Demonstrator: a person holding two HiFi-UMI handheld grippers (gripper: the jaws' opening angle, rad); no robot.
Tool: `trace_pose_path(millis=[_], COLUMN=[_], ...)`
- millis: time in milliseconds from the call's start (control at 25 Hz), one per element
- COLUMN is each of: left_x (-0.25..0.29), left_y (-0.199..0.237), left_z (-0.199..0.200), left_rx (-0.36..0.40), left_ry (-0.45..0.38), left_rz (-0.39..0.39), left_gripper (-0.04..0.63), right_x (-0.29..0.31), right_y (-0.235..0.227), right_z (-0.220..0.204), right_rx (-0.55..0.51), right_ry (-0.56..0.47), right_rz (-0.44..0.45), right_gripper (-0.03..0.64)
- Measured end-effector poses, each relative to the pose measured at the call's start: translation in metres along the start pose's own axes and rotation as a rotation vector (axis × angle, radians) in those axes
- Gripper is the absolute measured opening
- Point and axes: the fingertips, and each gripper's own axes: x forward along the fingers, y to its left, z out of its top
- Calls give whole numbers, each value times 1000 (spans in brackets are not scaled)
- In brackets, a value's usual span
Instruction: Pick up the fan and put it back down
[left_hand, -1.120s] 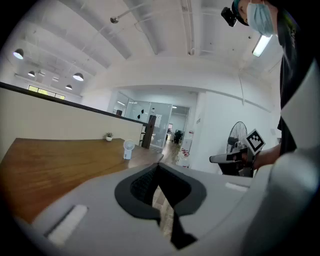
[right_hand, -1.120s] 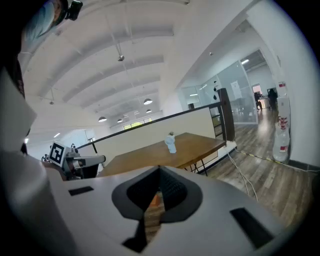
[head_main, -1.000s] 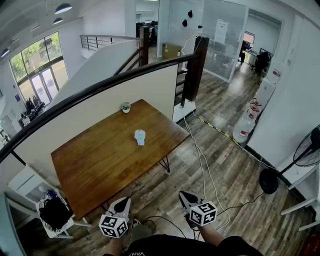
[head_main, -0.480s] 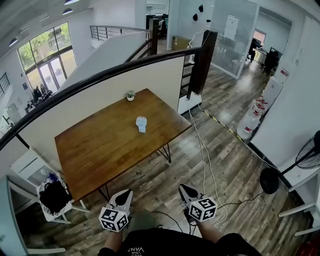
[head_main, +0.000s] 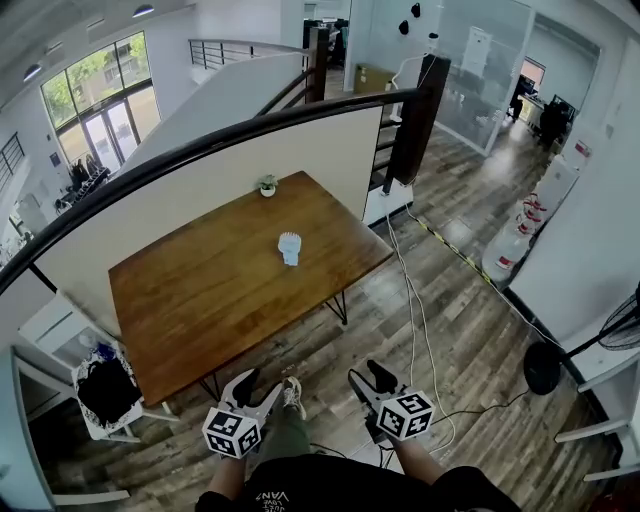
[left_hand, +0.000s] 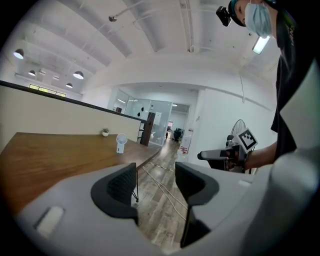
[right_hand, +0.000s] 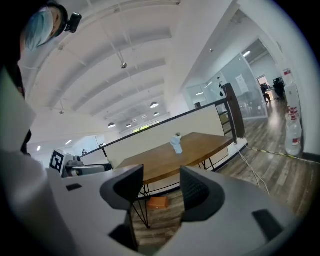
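Note:
A small white fan (head_main: 289, 248) stands upright near the middle of the brown wooden table (head_main: 200, 300). It shows far off in the left gripper view as the fan (left_hand: 120, 143) and in the right gripper view as the fan (right_hand: 176, 144). Both grippers hang over the wooden floor, well short of the table's near edge. My left gripper (head_main: 258, 386) has its jaws opening with nothing between them, and in its own view the left gripper (left_hand: 156, 182) frames only floor. My right gripper (head_main: 368, 377) is opening too, and the right gripper (right_hand: 161, 190) is likewise empty.
A tiny potted plant (head_main: 267, 186) sits at the table's far edge. A white chair with a black bundle (head_main: 105, 398) stands left of the table. Cables (head_main: 412, 300) run across the floor on the right. A pedestal fan (head_main: 560, 355) and water bottles (head_main: 510, 250) stand further right.
Both grippers' jaws, shut before, now stand apart. The view has shifted a little toward the table, and a shoe now shows between the two grippers.

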Motion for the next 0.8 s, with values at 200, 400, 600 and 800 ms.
trace_pose_path(millis=[200,400,600,800], left_x=[48,106,153,176], left_y=[39,84,130,170], left_z=[12,44,71,84], left_rx=[-16,-21,1,6], left_ry=[12,9,14,16], left_rz=[-24,-64,-107,-114], left_gripper=[232,232,232,232], right_x=[47,106,164,211], right_y=[-24,-49,-71,-82], right_z=[16,48,79,90], right_rx=[-6,-12,-32,-48], right_ry=[28,44,42,59], right_rz=[-5,-24,-37,-33], right_gripper=[196,196,196,196])
